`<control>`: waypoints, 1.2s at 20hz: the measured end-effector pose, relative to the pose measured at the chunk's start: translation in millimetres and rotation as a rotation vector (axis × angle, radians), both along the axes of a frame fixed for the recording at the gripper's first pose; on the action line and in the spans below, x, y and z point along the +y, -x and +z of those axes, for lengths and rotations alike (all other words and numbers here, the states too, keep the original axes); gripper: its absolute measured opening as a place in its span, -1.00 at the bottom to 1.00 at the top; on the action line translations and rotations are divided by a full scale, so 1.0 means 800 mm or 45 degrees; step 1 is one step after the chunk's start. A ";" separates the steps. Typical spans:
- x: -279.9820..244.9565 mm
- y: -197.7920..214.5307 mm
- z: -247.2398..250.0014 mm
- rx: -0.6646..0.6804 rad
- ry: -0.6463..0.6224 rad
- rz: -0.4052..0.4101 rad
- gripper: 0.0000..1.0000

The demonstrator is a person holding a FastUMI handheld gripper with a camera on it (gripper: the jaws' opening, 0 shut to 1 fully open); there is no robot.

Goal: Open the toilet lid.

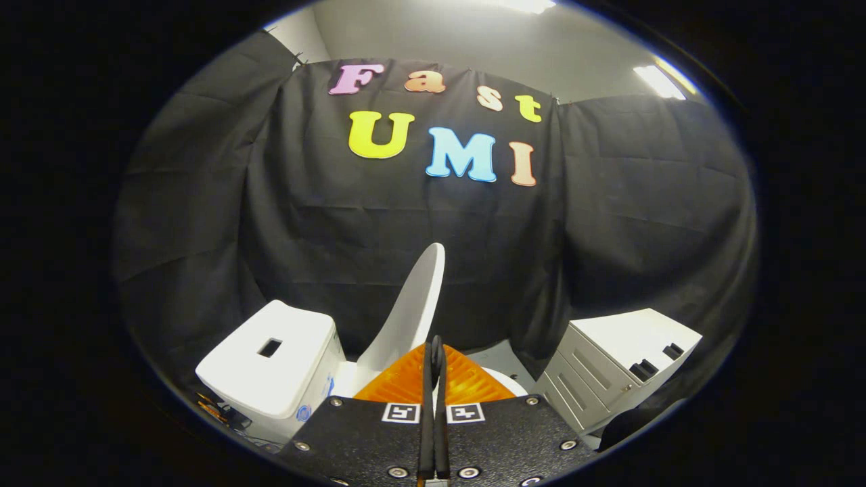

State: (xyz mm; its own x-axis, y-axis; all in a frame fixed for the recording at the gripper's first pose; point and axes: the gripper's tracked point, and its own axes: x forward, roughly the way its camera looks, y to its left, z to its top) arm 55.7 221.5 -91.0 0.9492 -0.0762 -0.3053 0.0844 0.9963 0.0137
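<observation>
The white toilet lid [413, 304] stands raised, seen edge-on, tilting up just beyond my fingers. To its left sits the white toilet tank [270, 365] with a rectangular hole in its top. A bit of the white bowl rim [504, 381] shows to the right of the fingers. My gripper [434, 352] is shut, its two orange-backed black fingers [406, 382] pressed together with nothing between them, their tips right in front of the lid's lower part.
A white drawer cabinet [619, 368] with dark handles stands on the right of the toilet. Black cloth walls close the booth behind and on both sides. Some small items and cables [216, 409] lie on the floor by the tank's left corner.
</observation>
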 end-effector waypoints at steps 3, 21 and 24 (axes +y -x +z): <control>0.028 -0.001 0.011 -0.032 0.019 0.048 -1.00; 0.166 -0.006 0.040 -0.085 0.105 0.246 -1.00; 0.199 -0.004 0.041 -0.082 0.126 0.305 -1.00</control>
